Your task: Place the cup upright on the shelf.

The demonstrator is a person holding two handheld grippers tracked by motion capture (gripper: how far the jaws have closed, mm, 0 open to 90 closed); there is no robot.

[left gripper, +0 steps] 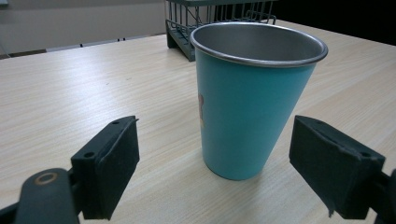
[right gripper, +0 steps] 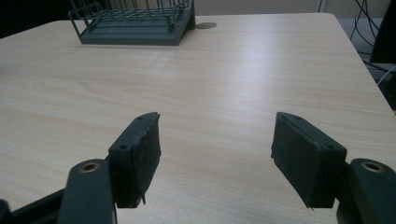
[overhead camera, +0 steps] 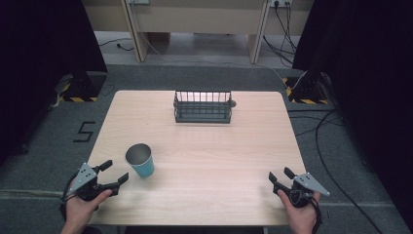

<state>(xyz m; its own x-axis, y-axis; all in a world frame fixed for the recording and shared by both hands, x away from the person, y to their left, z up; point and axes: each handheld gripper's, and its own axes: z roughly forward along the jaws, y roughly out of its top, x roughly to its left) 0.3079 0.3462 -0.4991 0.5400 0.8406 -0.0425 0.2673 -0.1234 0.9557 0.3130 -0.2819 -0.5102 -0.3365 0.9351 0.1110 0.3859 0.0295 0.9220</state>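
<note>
Just ahead of the wide-open, empty left claw (left gripper: 215, 161) stands the teal cup (left gripper: 247, 107).

high: overhead, forward-down | gripper views: low, close | shared: rack (overhead camera: 202, 107)

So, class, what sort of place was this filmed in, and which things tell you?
Probably a lab or recording workspace, not a home: a plain wooden table on grey carpet, dark curtains at both sides, and loose cables running over the floor.
</note>
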